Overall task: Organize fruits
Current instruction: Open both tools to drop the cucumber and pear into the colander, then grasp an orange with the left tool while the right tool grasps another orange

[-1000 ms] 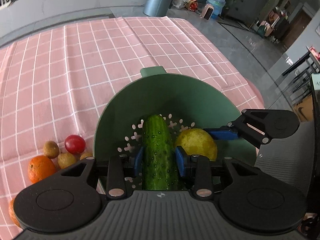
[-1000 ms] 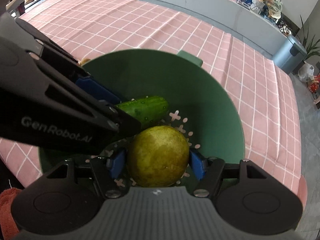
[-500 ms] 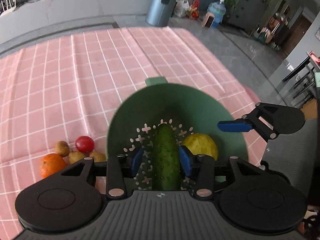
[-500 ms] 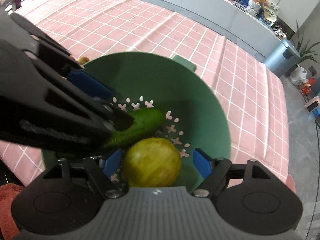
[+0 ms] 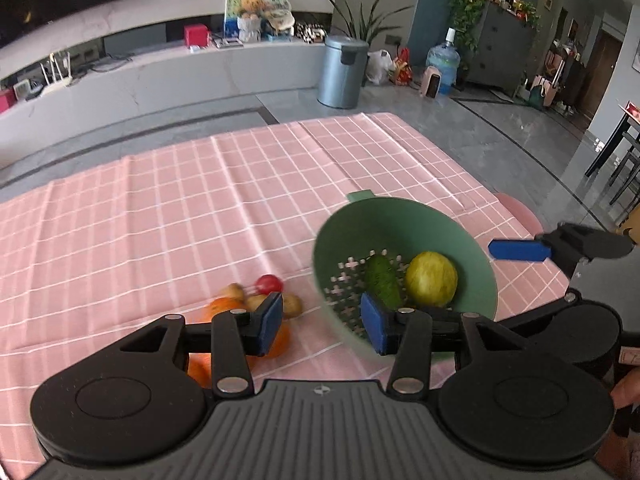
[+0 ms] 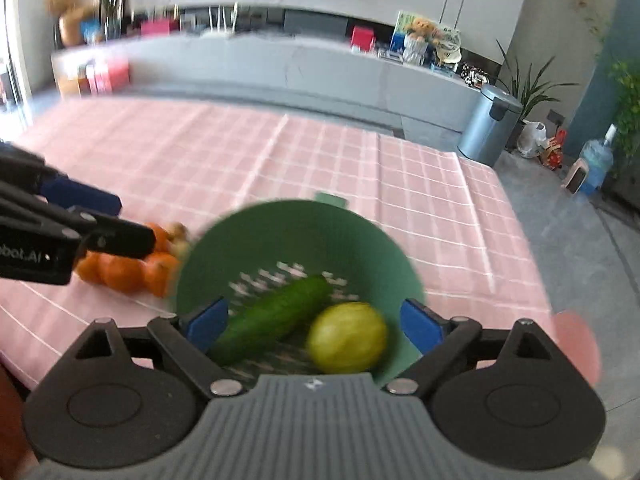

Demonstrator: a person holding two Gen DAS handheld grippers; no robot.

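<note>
Now, from the left wrist view, the left gripper (image 5: 322,323) has its jaws wide apart and holds nothing, while the cucumber (image 5: 383,280) and the yellow fruit (image 5: 431,279) lie side by side in the green bowl (image 5: 404,216) on the pink checked tabletop (image 5: 160,208). A red tomato (image 5: 269,283), an orange (image 5: 224,306) and small brown fruits (image 5: 294,305) sit just left of the bowl. From the right wrist view, a bit blurry, the right gripper (image 6: 316,322) also has its jaws spread wide and empty above the same bowl.

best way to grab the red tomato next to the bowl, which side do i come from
Take the tomato across its round middle, coming from above with the left tongs, which are open. It sits at the far edge of the pile, with small brown fruits close on the near side, so sideways approaches look crowded.
</note>
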